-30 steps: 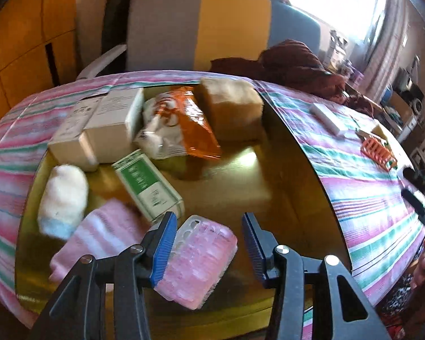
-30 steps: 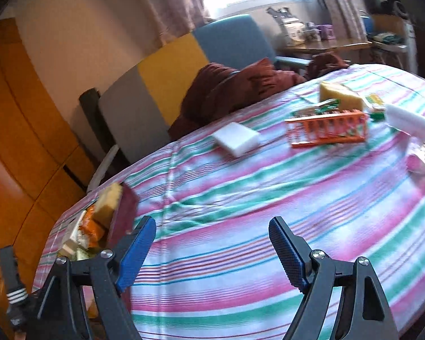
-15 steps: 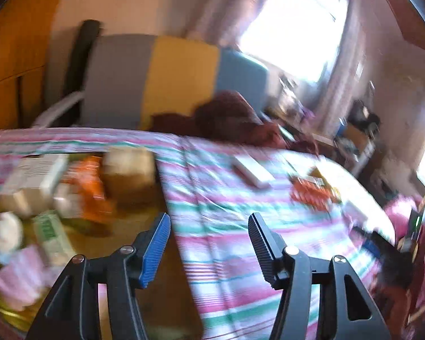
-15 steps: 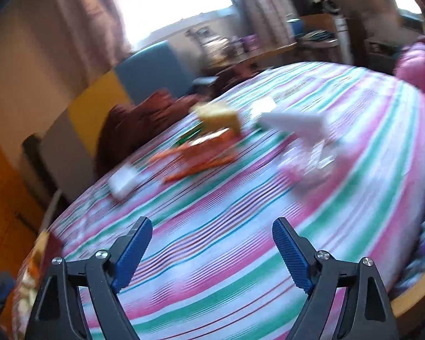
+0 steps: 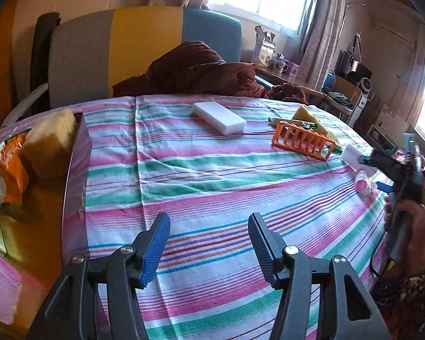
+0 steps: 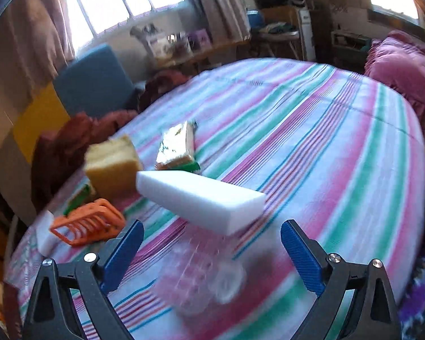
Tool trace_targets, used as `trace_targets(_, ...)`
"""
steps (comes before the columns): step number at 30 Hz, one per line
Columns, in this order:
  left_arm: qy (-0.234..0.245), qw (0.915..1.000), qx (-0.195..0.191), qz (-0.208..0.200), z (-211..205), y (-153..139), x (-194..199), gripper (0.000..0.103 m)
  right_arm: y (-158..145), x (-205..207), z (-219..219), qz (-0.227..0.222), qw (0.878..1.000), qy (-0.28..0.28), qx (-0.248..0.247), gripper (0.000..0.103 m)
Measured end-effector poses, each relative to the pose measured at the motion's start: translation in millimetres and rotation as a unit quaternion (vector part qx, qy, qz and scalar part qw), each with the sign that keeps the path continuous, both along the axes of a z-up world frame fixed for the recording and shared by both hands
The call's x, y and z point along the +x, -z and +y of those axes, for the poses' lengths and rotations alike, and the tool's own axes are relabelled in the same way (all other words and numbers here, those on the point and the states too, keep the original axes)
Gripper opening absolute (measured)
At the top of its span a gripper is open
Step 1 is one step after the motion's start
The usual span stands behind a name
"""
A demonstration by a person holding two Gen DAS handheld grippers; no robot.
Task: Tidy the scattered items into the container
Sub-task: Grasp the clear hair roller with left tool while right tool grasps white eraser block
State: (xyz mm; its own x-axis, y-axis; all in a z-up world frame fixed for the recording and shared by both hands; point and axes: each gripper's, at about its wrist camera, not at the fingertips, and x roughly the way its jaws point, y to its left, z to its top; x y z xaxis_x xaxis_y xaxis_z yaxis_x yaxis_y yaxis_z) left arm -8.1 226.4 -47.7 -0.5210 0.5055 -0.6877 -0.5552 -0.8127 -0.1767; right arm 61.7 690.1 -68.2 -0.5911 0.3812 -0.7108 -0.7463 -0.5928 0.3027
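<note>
My left gripper (image 5: 209, 226) is open and holds nothing, low over the striped cloth just right of the gold-lined container (image 5: 76, 175). The container holds a yellow sponge (image 5: 49, 141), an orange packet (image 5: 12, 170) and a pink item (image 5: 1, 294). Scattered on the cloth are a white block (image 5: 218, 117), an orange rack (image 5: 303, 140) and a yellow sponge (image 5: 308, 116). My right gripper (image 6: 212, 226) is open above a clear pink-tinted item (image 6: 201, 277), with another white block (image 6: 201, 198) just beyond. The right wrist view is blurred.
A foil packet (image 6: 178, 144) lies behind the white block. A chair with a dark red cloth (image 5: 195, 70) stands at the table's far edge. A person's hand (image 5: 410, 226) holds the right gripper at the table's right edge. A pink cushion (image 6: 396, 65) lies beyond it.
My left gripper swung right, away from the container and the pink item, to the open cloth. My right gripper moved right across the table to the clear pink item and white block.
</note>
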Motion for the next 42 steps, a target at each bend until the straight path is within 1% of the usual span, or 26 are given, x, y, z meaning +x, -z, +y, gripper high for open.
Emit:
trace_targets(2,-0.002,1.0000,0.001,-0.002,-1.6,0.3,-0.2,0.058,3.6,-5.2,6.7,-0.001,1.000,0.004,0.001,0.100)
trace_targets(3,-0.003,1.0000,0.001,-0.002,-1.9,0.8,-0.2,0.058,2.5,-7.2,7.3,-0.007,1.000,0.004,0.005,0.095)
trace_targets(4,-0.002,1.0000,0.001,-0.005,-2.0,1.6,-0.2,0.058,1.6,-8.3,6.4,-0.013,1.000,0.002,0.009,0.081)
trace_targets(7,-0.003,0.9999,0.007,-0.013,-3.9,3.3,0.2,0.058,2.2,-9.6,-7.2,-0.026,0.999,-0.028,0.018,0.064)
trace_targets(9,0.000,0.9998,0.011,-0.016,-4.5,3.5,1.7,0.058,2.2,-5.4,-23.2,-0.022,0.998,-0.051,0.019,0.059)
trace_targets(12,0.001,0.9996,0.020,-0.020,-6.6,2.6,4.7,0.058,2.2,1.0,-57.2,-0.007,0.997,-0.081,0.016,0.058)
trace_targets(15,0.006,0.9995,0.024,-0.020,-8.8,0.9,8.3,0.058,5.1,0.4,-98.6,0.010,0.992,-0.122,0.010,0.058)
trace_targets(16,0.007,0.9994,0.027,-0.019,-10.2,0.0,10.3,0.058,5.5,-1.1,-114.3,0.020,0.989,-0.143,0.002,0.058)
trace_targets(17,0.008,0.9994,0.028,-0.018,-11.6,-1.3,12.3,0.058,5.5,-1.9,-130.9,0.035,0.985,-0.171,-0.012,0.058)
trace_targets(19,0.007,0.9993,0.034,-0.015,-15.2,-4.3,15.2,0.058,6.1,-9.7,-164.0,0.069,0.967,-0.240,-0.052,0.059)
trace_targets(20,0.005,0.9992,0.036,-0.014,-16.8,-5.7,15.7,0.058,4.6,-13.5,-174.2,0.075,0.962,-0.258,-0.057,0.059)
trace_targets(21,0.005,0.9992,0.037,-0.014,-17.5,-6.9,15.9,0.058,0.8,-15.2,-181.5,0.078,0.959,-0.268,-0.051,0.060)
trace_targets(23,0.004,0.9992,0.037,-0.013,-19.2,-9.3,16.1,0.058,-13.7,-12.5,-188.9,0.094,0.959,-0.268,-0.007,0.066)
trace_targets(25,0.006,0.9991,0.041,-0.012,-19.3,-11.9,16.7,0.058,-28.0,-3.0,-180.8,0.107,0.965,-0.233,0.047,0.089)
trace_targets(26,0.009,0.9990,0.042,-0.012,-17.9,-12.6,16.8,0.058,-33.2,3.4,-173.4,0.108,0.970,-0.207,0.069,0.093)
trace_targets(27,0.016,0.9988,0.044,-0.014,-15.4,-13.4,17.0,0.058,-37.0,8.8,-164.1,0.104,0.974,-0.184,0.085,0.096)
trace_targets(29,0.030,0.9984,0.046,-0.014,-6.2,-14.9,19.0,0.059,-40.6,13.7,-138.6,0.077,0.980,-0.150,0.104,0.096)
trace_targets(30,0.040,0.9980,0.047,-0.015,-1.0,-15.3,20.6,0.059,-41.4,14.6,-124.0,0.057,0.983,-0.139,0.107,0.096)
trace_targets(32,0.074,0.9963,0.040,-0.015,15.7,-16.2,25.1,0.059,-43.1,12.0,-99.5,0.023,0.985,-0.130,0.115,0.097)
trace_targets(33,0.090,0.9953,0.033,-0.012,24.8,-16.8,28.1,0.059,-43.4,7.7,-87.3,0.005,0.984,-0.134,0.119,0.099)
trace_targets(36,0.142,0.9897,0.013,-0.007,54.9,-18.4,37.9,0.059,-40.8,-5.9,-55.5,-0.062,0.977,-0.161,0.127,0.100)
trace_targets(38,0.173,0.9849,0.000,-0.009,75.0,-18.2,43.2,0.059,-37.7,-11.8,-40.9,-0.082,0.973,-0.182,0.117,0.100)
trace_targets(39,0.183,0.9831,-0.007,-0.011,82.1,-17.5,44.8,0.059,-35.7,-14.6,-36.2,-0.090,0.972,-0.184,0.111,0.100)
trace_targets(42,0.202,0.9789,-0.025,-0.018,101.6,-14.1,46.3,0.060,-23.8,-27.8,-19.8,-0.136,0.968,-0.192,0.089,0.100)
